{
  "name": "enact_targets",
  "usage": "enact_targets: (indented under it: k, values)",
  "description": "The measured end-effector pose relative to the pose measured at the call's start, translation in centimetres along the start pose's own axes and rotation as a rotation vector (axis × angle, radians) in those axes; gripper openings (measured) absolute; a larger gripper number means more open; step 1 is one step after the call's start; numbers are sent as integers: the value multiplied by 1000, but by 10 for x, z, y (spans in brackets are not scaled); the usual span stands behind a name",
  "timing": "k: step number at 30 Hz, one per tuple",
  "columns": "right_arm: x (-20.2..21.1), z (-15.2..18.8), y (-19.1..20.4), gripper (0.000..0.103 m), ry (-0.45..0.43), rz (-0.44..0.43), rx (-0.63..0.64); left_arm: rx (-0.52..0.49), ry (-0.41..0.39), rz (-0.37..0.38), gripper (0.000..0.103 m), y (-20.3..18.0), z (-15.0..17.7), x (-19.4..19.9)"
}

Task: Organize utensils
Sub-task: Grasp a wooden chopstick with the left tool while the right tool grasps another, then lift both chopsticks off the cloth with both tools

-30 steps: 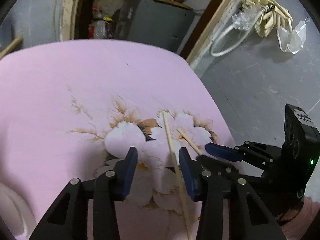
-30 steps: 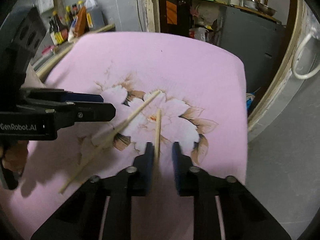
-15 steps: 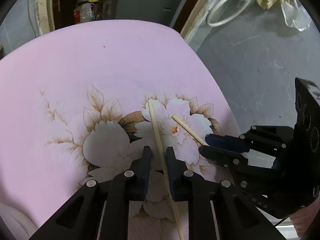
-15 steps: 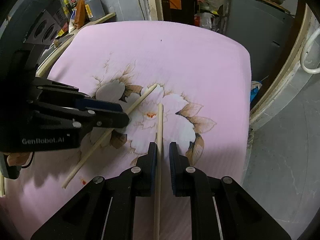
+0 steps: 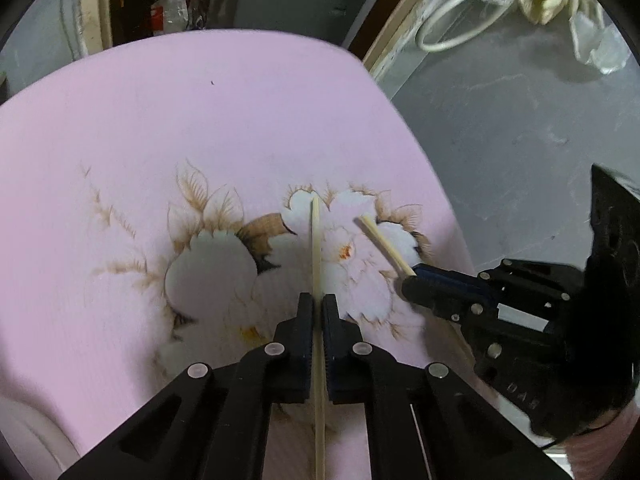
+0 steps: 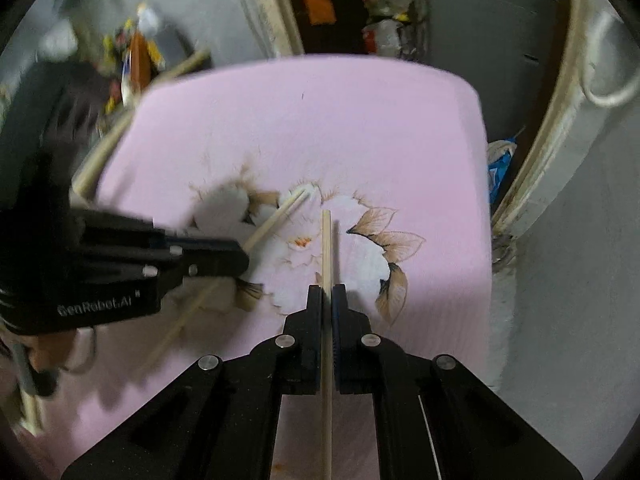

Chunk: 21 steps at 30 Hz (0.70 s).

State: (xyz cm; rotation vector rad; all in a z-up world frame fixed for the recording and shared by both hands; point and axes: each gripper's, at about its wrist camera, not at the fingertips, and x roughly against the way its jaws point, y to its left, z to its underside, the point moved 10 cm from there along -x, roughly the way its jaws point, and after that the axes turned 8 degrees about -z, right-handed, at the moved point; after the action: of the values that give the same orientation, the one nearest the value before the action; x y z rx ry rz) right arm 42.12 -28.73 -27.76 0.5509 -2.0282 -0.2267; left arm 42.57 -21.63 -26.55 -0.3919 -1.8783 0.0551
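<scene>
Two hand-held grippers, two chopsticks, one each. Left hand-held gripper: jaws closed to a thin slit, clamped on the left chopstick, which runs straight out ahead between the fingertips and back under the camera; its rear end is cut off at the frame bottom. Right hand-held gripper: same state, jaws pinched on the right chopstick, stick along the finger axis, rear end also cut off at the bottom edge.

Both sticks sit over the pink table, above the one printed flower with white petals and brown leaves. Can't tell from either view whether the sticks touch the cover or are raised above it.

Cross views: left camera shows the right hand-held gripper from the side, with only the front stub of its chopstick visible; the rest is hidden by the black body. Right camera shows the left hand-held gripper side-on, blurred, its chopstick sticking out both ends. The tips point toward each other but are apart.

Only in the left view: a white curved edge at bottom left, cut off, not identifiable; white hose on the grey floor. Only in the right view: bottles at top left, too blurred to count.
</scene>
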Motion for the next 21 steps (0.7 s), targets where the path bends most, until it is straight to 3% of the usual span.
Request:
enact_targets:
  k: [7,11,21]
  values:
    - [47,-13,22,4,-259,-94,-94,40,-148,28,5,8,11,51]
    - [73,-31,47,4,-403,-149,-97,50,-286,37,5,12,10,98]
    - [114,-88,151,4,-671,-289,-41,103,-551,26,5,62,3,216]
